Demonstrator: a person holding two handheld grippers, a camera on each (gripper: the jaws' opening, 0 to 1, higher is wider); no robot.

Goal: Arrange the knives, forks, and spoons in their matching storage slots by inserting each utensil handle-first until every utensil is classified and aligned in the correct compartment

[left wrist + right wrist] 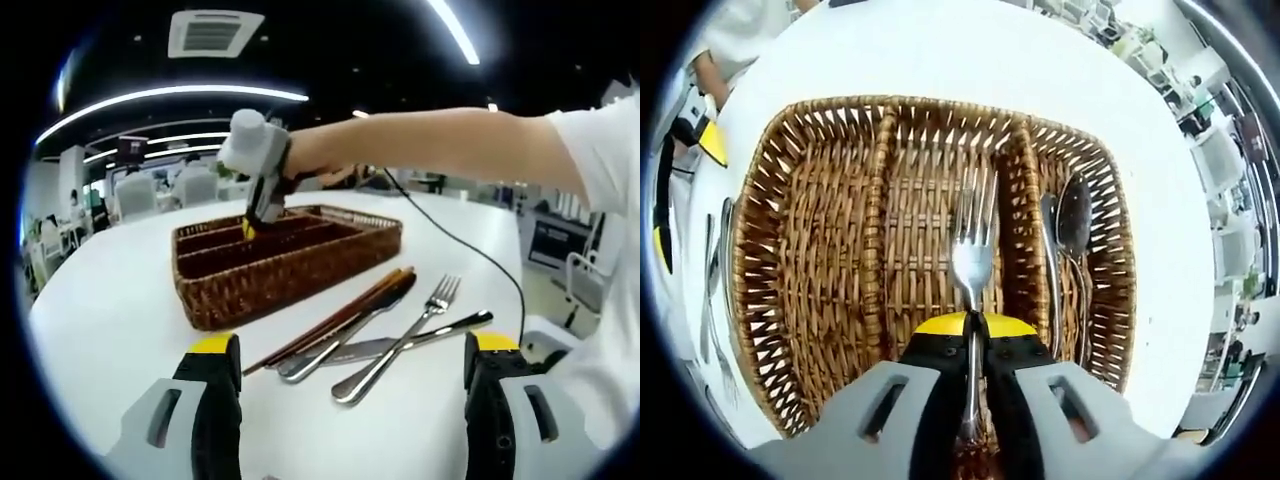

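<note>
Only partly done: two spoons already in the right slot of the basket, the left slot bare, and a fork, a knife and more waiting on the surface. Right tongs clamped on a fork over the middle slot. Left tongs wide apart, holding nothing.

Brown woven basket, silver fork, white table.

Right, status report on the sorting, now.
Right gripper shut on fork above basket's middle slot. Left gripper open, empty. Two spoons already slotted. Nothing in the way.
</note>
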